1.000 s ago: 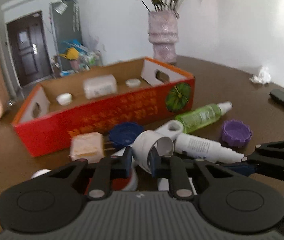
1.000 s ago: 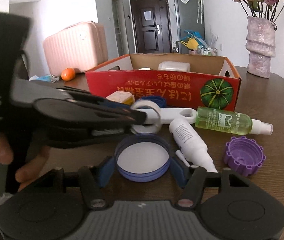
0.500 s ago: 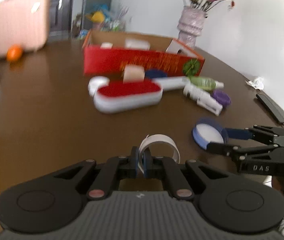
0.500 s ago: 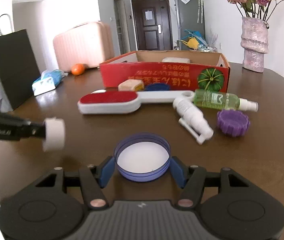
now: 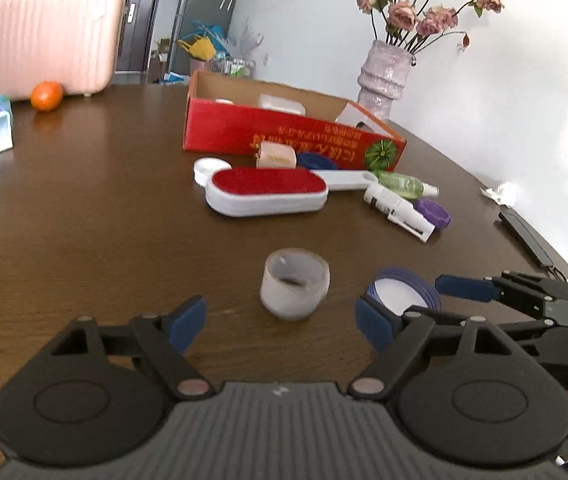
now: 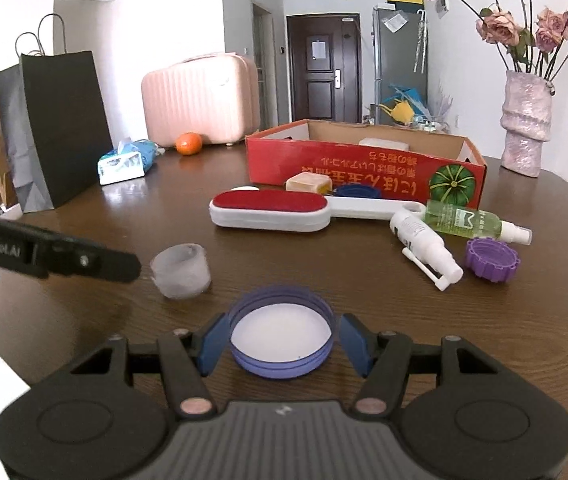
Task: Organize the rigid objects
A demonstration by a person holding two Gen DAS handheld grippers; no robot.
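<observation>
The left gripper (image 5: 279, 320) has its jaws opening, wide apart, and nothing touches its blue pads (image 5: 185, 322). The translucent white roll of tape (image 5: 295, 282) sits on the dark brown wooden table (image 5: 83, 220), just beyond the pads, at twelve o'clock from them. The right gripper (image 6: 281, 344) is closed on the round blue plastic lid with a white inside (image 6: 281, 336), one pad at each side of its rim. At twelve o'clock from the roll lies the white lint brush with a red pad (image 5: 265, 192), and further behind it stands the red cardboard box (image 5: 284, 136), open at the top.
</observation>
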